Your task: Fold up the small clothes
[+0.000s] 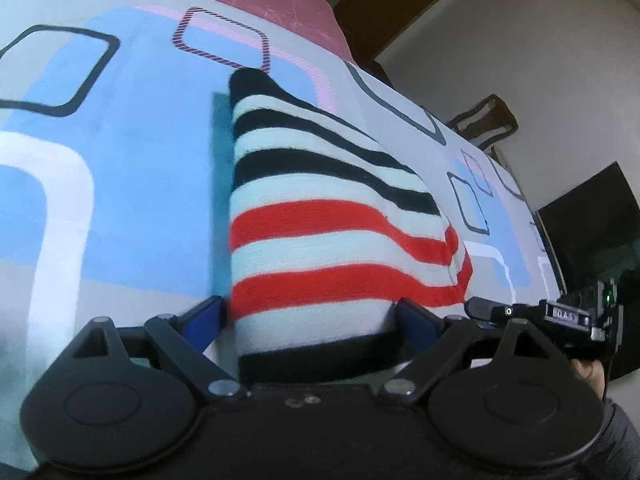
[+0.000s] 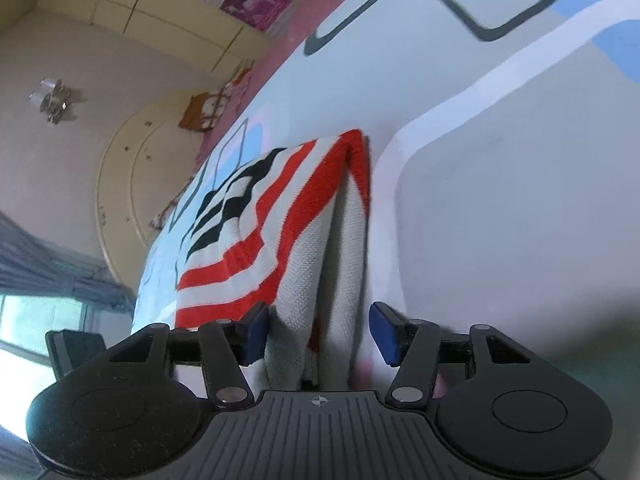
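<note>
Two grippers: both sit at the near edge of one striped knit garment (image 1: 332, 220), which lies folded on the patterned bedspread (image 1: 120, 160).
Garment's place: centre of the left wrist view, running from the bottom middle up toward the upper centre; in the right wrist view it fills the centre, layers stacked.
Left gripper (image 1: 310, 316): jaws spread wide, the black hem band between the blue pads, neither pad pressing it.
Right gripper (image 2: 318, 332): jaws apart, folded layers standing between them; the left pad looks to brush the cloth, no clamp visible.
Handling: likely light, soft and floppy; knit should give good friction yet stretch and sag if lifted by one point.
Where to hold: judged best at two corners of the same edge, pinching all layers together.
Risk: grabbing only the top layer would probably undo the fold.
</note>
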Demonstrator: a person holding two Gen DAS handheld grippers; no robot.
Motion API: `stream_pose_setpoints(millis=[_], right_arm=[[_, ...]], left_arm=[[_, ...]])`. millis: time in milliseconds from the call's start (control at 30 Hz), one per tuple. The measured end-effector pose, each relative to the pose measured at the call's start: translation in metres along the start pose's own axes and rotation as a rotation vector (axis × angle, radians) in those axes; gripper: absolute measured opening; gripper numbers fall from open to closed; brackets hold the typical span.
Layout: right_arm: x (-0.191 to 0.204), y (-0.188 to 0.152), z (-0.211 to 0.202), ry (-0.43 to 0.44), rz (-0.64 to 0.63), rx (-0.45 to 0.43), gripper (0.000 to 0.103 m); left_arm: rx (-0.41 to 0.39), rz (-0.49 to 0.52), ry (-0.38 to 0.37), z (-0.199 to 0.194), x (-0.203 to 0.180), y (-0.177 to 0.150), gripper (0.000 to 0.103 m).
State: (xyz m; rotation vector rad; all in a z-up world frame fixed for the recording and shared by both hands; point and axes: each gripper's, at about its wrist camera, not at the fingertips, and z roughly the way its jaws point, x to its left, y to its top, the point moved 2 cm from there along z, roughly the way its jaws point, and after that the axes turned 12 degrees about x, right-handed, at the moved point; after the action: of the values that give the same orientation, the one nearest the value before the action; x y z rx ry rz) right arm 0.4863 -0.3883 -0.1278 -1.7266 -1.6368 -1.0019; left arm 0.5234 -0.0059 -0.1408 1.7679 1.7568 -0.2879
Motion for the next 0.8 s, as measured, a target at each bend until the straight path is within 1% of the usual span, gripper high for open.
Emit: stream_pose_setpoints(millis=[67, 167, 233, 300, 333, 367, 400, 467, 500, 567, 667, 700, 733, 800], right_arm=[[0.003, 0.003, 0.003, 0.004, -0.023, 0.018, 0.055], [0.012, 0.005, 0.008, -0.034, -0.075, 0.022, 0.055], [0.021, 0.002, 0.011, -0.087, -0.136, 0.002, 0.054], [0.031, -0.004, 0.013, -0.146, -0.200, -0.007, 0.053], [0.034, -0.006, 0.012, -0.157, -0.214, -0.007, 0.053], [0.034, -0.008, 0.009, -0.157, -0.216, -0.006, 0.053], [0.032, -0.007, 0.004, -0.160, -0.208, -0.012, 0.053], [0.030, -0.007, 0.000, -0.177, -0.198, -0.024, 0.065], [0.028, -0.007, -0.001, -0.183, -0.197, -0.019, 0.067], [0.023, -0.006, 0.005, -0.162, -0.187, -0.003, 0.067], [0.029, -0.003, 0.015, -0.156, -0.199, -0.014, 0.066], [0.034, -0.004, 0.018, -0.173, -0.214, -0.021, 0.062], [0.040, -0.004, 0.022, -0.193, -0.228, -0.023, 0.058], [0.047, -0.006, 0.025, -0.228, -0.254, -0.034, 0.048]], left_arm=[[0.000, 0.015, 0.016, 0.003, -0.005, 0.000, 0.089], [-0.010, 0.028, 0.062, 0.007, -0.013, 0.000, 0.088], [-0.009, 0.056, 0.124, 0.009, -0.023, -0.001, 0.086], [-0.013, 0.123, 0.193, 0.007, -0.041, -0.002, 0.084], [-0.012, 0.166, 0.226, 0.006, -0.048, -0.004, 0.083], [-0.013, 0.186, 0.240, 0.004, -0.050, -0.005, 0.084], [-0.011, 0.181, 0.230, 0.001, -0.047, -0.005, 0.084], [-0.014, 0.149, 0.192, -0.004, -0.034, -0.005, 0.084], [-0.014, 0.126, 0.166, -0.005, -0.026, -0.004, 0.084], [-0.011, 0.087, 0.121, -0.002, -0.018, -0.002, 0.084], [-0.011, 0.027, 0.056, 0.011, -0.013, 0.002, 0.086], [-0.015, 0.027, 0.064, 0.013, -0.017, 0.003, 0.086], [-0.009, 0.049, 0.098, 0.014, -0.024, 0.003, 0.082], [0.001, 0.147, 0.223, 0.017, -0.046, 0.002, 0.080]])
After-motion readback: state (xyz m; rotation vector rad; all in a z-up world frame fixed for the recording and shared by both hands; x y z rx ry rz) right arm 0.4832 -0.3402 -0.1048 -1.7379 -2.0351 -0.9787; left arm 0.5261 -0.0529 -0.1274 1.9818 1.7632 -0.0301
